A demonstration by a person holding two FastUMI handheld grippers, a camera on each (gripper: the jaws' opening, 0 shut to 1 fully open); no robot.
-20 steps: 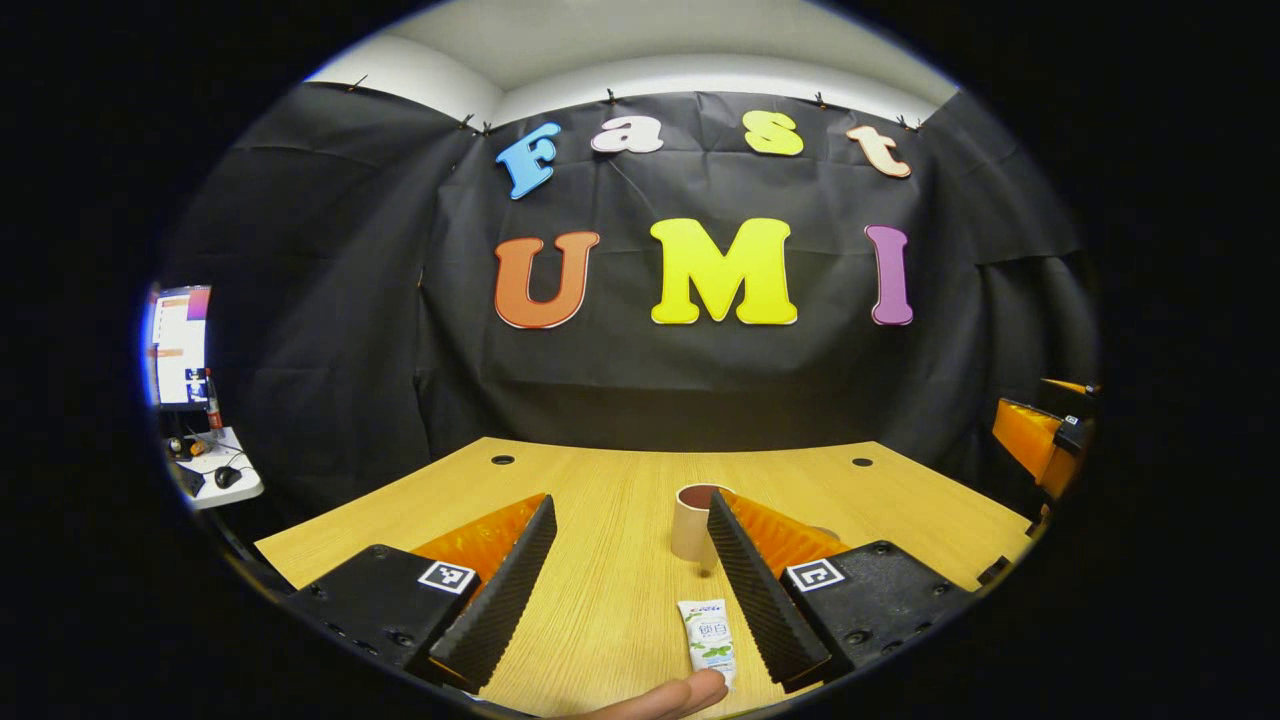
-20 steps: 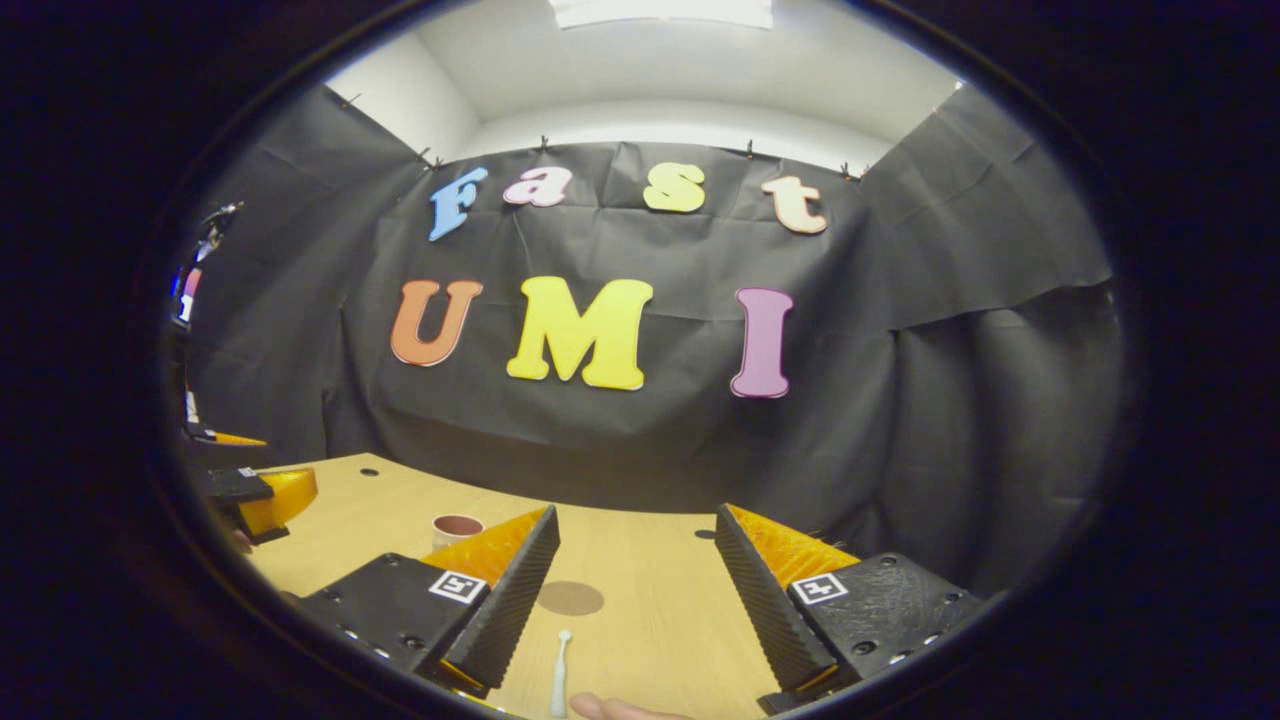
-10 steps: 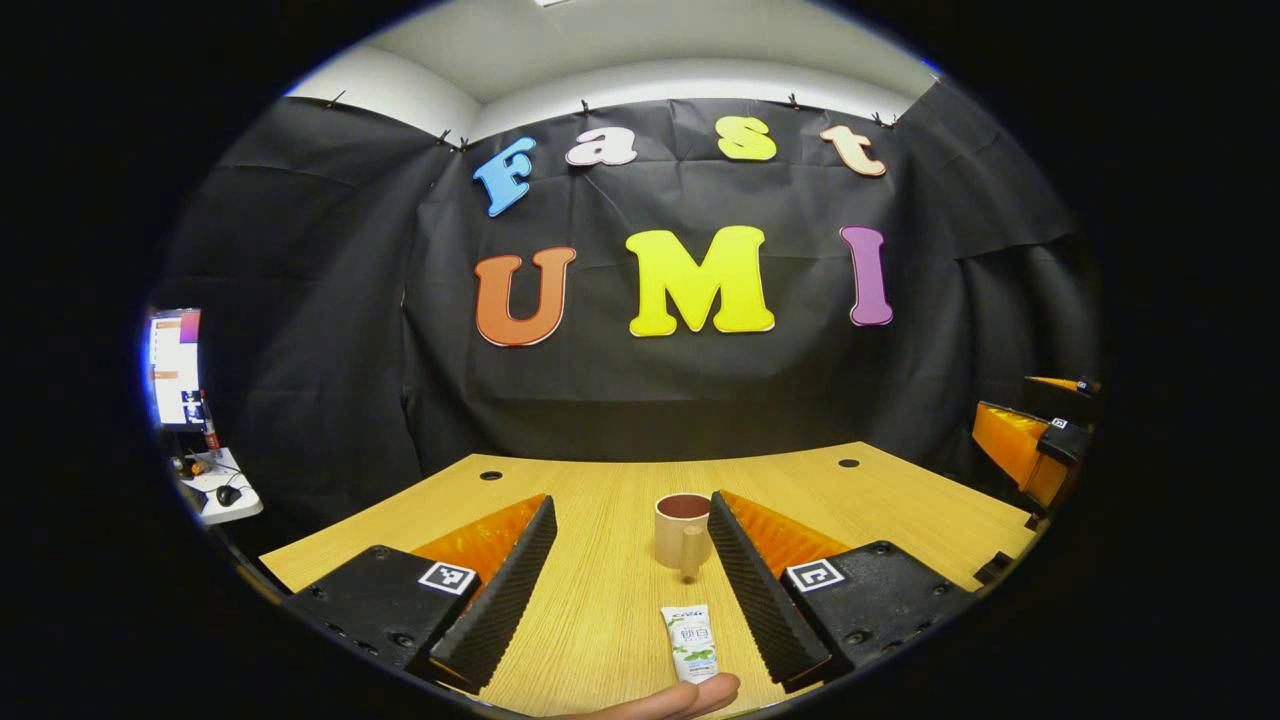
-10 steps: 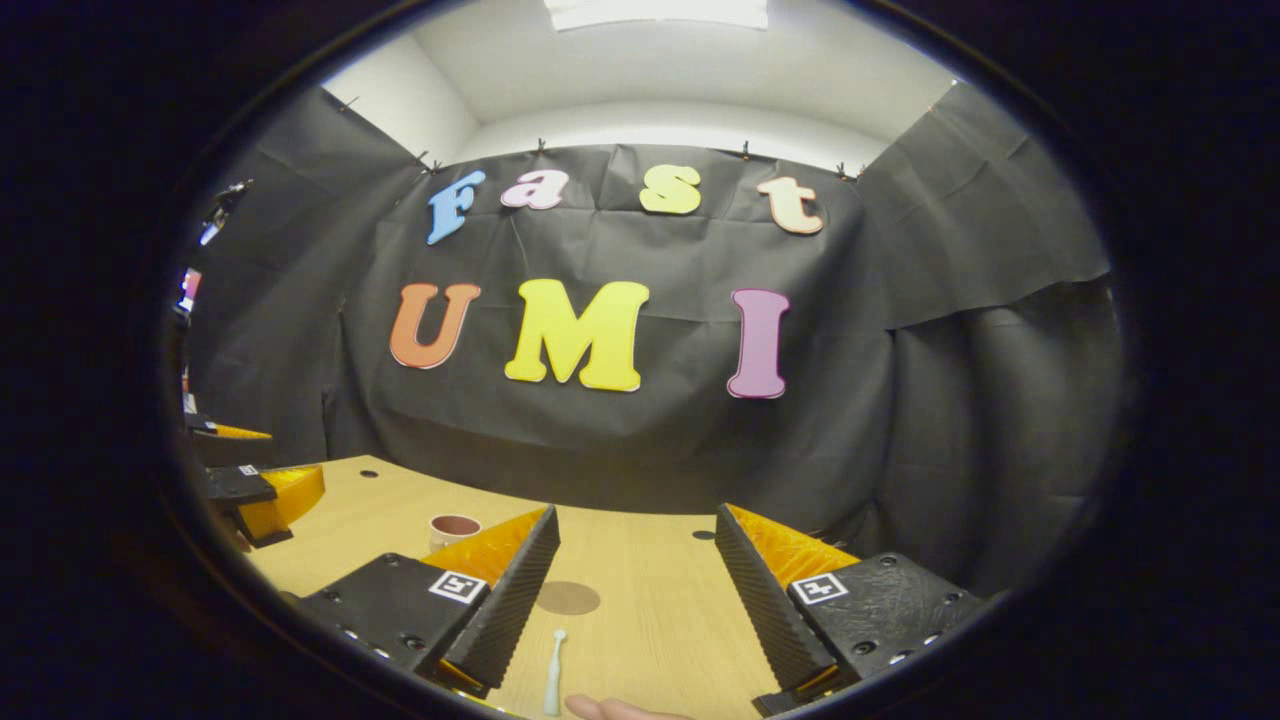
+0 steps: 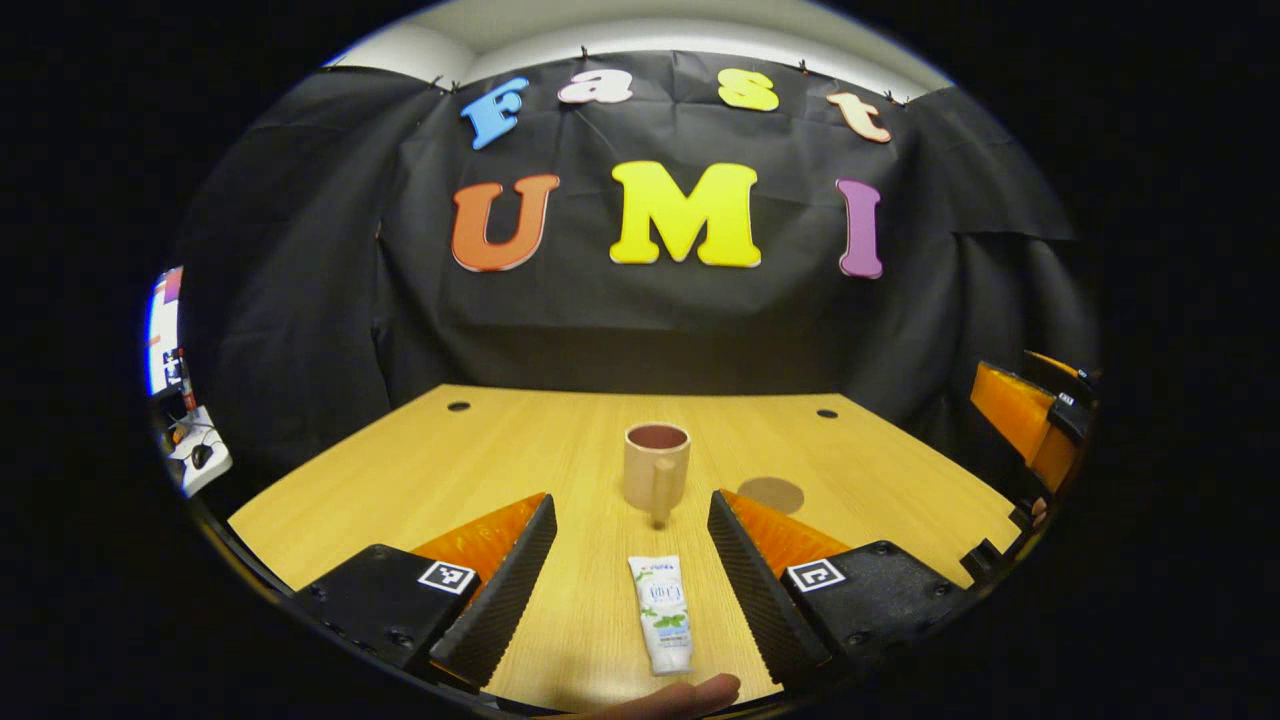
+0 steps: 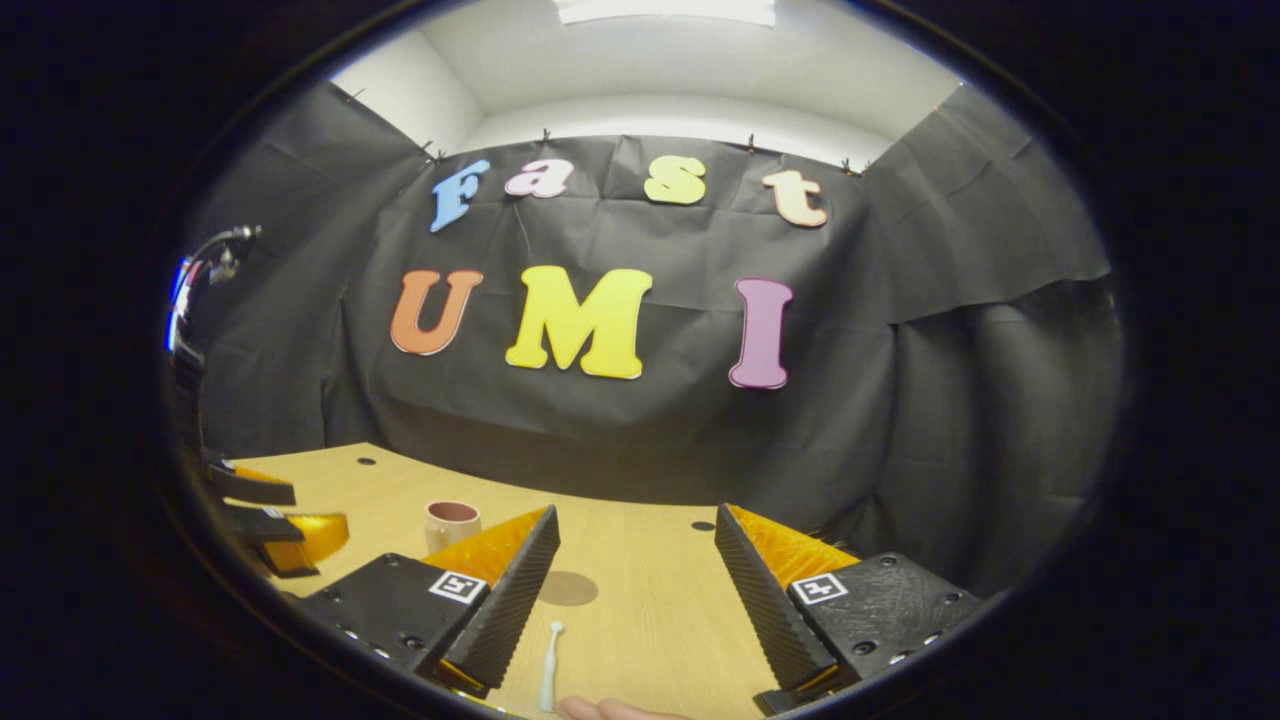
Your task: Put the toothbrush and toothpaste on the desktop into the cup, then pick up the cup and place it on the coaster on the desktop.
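In the left gripper view, the left gripper (image 5: 630,580) hangs low over a wooden desktop (image 5: 480,460), its jaws spread wide and grasping nothing. Nearest, between the two fingers, a small white toothpaste tube (image 5: 663,612) lies flat, running near to far. It looks light and soft-walled, likely to dent or slip if pinched hard, so the firmer middle of the body seems the best place to close on it. Just beyond stands a tan cup (image 5: 656,466), upright, its handle turned toward the camera. It looks rigid and could tip if nudged. Farther right lies a flat round brown coaster (image 5: 770,494), bare.

In the right gripper view, the right gripper (image 6: 636,590) is likewise released and empty. A slim white toothbrush (image 6: 549,676) lies on the desktop near its left finger: light, stiff and thin, best gripped across the handle. Beyond it lies the coaster, with the cup farther left.
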